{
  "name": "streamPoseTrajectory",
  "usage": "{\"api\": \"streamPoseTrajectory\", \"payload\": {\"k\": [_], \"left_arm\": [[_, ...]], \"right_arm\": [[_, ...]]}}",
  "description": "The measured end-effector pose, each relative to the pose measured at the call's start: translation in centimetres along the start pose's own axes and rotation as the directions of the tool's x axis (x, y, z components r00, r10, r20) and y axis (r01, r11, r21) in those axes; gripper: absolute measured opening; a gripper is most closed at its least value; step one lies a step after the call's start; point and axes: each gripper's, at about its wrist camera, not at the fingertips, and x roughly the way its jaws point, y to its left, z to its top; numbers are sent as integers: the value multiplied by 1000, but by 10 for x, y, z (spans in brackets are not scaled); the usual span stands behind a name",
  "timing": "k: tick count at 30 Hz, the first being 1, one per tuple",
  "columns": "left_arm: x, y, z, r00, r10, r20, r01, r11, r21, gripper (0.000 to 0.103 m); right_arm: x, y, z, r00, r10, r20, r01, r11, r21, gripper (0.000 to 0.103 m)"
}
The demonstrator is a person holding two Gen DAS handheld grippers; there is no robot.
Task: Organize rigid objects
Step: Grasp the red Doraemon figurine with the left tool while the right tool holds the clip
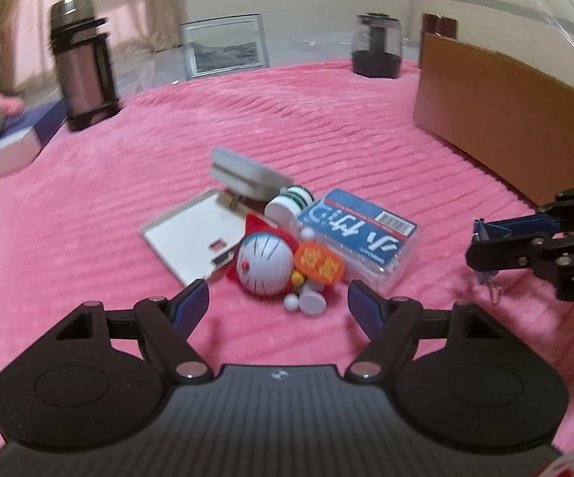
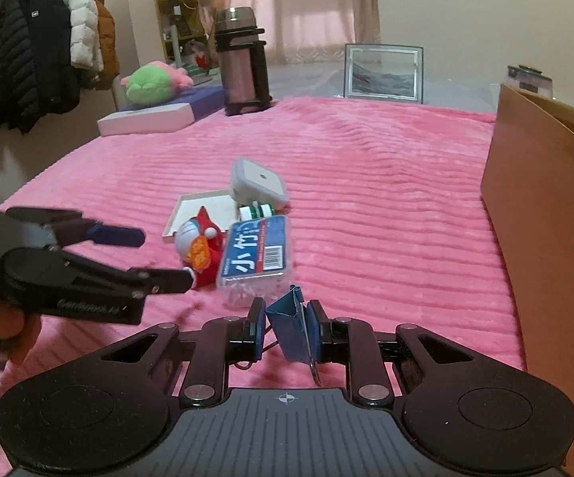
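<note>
left tongs wide apart, holding nothing, just short of the Doraemon figure | right tongs clamped on a blue binder clip (only the right wrist view shows the grip) | pile mid pink blanket, cardboard box to the right

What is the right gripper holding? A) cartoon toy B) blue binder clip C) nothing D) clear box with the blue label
B: in the right wrist view the right gripper has its fingers closed on a blue binder clip, while the toy and the clear box lie on the pink blanket.
</note>
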Motion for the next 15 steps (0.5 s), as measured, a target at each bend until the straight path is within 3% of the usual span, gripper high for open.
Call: {"api": "streamPoseTrajectory", "payload": {"k": [9,12,15], "left_arm": [[37,3,10,998,-54,-32,58,991,119,72],[40,2,10,997,-65,-34,69,987,148,65],[36,0,9,997,-62,-39,67,988,138,64]], "right_arm": [[2,-6,0,1000,-8,-2,8,1000,13,18],[2,-7,-1,1000,-12,-3,12,1000,20,18],[0,-9,-2,1000,-14,-2,14,1000,26,18]]}}
